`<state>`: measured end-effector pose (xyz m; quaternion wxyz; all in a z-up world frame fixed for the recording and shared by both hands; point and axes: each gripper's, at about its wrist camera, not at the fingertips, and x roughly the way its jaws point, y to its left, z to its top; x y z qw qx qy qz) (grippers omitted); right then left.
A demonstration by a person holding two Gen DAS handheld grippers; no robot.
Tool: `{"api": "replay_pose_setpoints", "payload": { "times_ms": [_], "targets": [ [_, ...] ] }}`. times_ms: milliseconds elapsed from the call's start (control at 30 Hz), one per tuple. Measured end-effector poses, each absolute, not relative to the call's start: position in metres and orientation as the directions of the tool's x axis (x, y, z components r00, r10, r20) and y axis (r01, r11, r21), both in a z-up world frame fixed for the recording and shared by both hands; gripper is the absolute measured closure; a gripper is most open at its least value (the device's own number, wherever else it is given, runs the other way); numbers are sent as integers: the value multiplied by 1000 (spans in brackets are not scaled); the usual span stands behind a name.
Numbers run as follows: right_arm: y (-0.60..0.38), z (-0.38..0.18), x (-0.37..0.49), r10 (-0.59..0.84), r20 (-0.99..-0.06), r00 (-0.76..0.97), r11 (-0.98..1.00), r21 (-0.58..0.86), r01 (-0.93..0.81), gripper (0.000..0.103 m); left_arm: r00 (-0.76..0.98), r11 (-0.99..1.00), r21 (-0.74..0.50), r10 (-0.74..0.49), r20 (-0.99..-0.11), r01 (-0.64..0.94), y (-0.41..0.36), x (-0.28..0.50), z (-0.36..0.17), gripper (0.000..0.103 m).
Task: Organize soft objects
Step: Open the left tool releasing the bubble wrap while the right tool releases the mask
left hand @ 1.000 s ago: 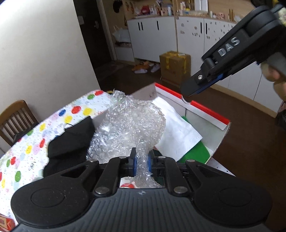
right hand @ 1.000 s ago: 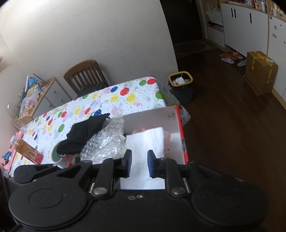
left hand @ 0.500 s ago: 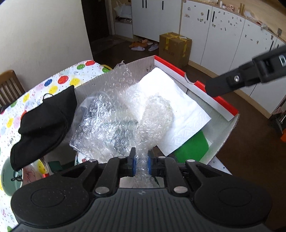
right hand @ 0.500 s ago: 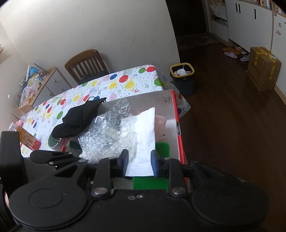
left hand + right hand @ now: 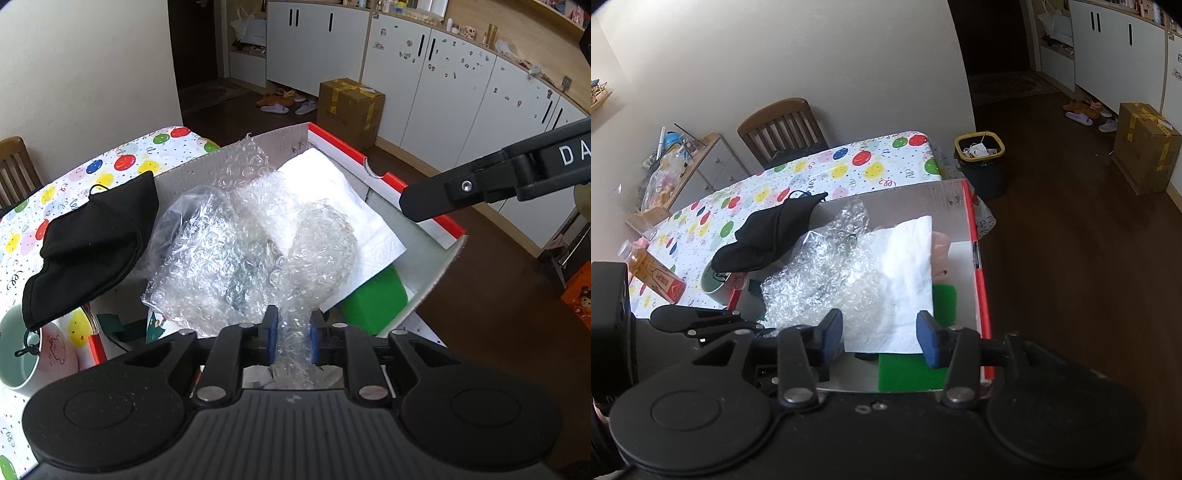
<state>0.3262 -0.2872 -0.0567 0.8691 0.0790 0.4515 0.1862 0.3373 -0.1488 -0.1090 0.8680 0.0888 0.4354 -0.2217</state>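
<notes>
A crumpled sheet of bubble wrap (image 5: 251,251) lies in the open cardboard box (image 5: 436,258), on a white paper towel (image 5: 340,195) and a green sponge (image 5: 376,299). My left gripper (image 5: 292,338) has its blue pads on either side of the wrap's near end, still pinching it loosely. My right gripper (image 5: 881,336) is open and empty above the box's near end, over the paper towel (image 5: 908,266) and bubble wrap (image 5: 827,269). A black face mask (image 5: 88,243) hangs over the box's left wall, also in the right wrist view (image 5: 772,236).
The box has a red rim (image 5: 979,273). A pink soft item (image 5: 942,251) peeks from under the towel. A mug (image 5: 22,354) and a bottle (image 5: 653,273) stand on the polka-dot tablecloth (image 5: 849,166). A chair (image 5: 779,129) and bin (image 5: 980,155) are beyond.
My left gripper lowered the bubble wrap into the box and its pads spread apart somewhat. My right gripper opened wide and moved over the box.
</notes>
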Motion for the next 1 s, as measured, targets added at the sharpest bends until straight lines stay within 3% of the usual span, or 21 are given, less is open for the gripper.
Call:
{"api": "replay_pose_setpoints", "payload": {
  "times_ms": [133, 167, 200, 500, 600, 1000],
  "targets": [
    [-285, -56, 323, 394, -753, 527, 919, 303, -254, 54, 526, 884, -59, -328, -785, 464, -147, 335, -106, 59],
    [-285, -56, 321, 396, -752, 527, 918, 304, -256, 53, 529, 884, -64, -333, -780, 463, -146, 334, -105, 43],
    [-285, -55, 320, 397, -750, 529, 917, 304, -257, 51, 534, 884, -69, -339, -774, 462, -146, 333, -104, 34],
    [-281, -46, 299, 418, -708, 568, 907, 299, -295, 39, 593, 898, -64, -340, -730, 435, -140, 317, -86, 26],
    [-279, -40, 290, 433, -678, 594, 900, 294, -321, 26, 614, 904, -63, -337, -714, 423, -136, 309, -79, 26],
    [-270, -19, 255, 448, -542, 711, 894, 254, -370, 2, 707, 939, -74, -304, -638, 337, -98, 272, -46, 20]
  ]
}}
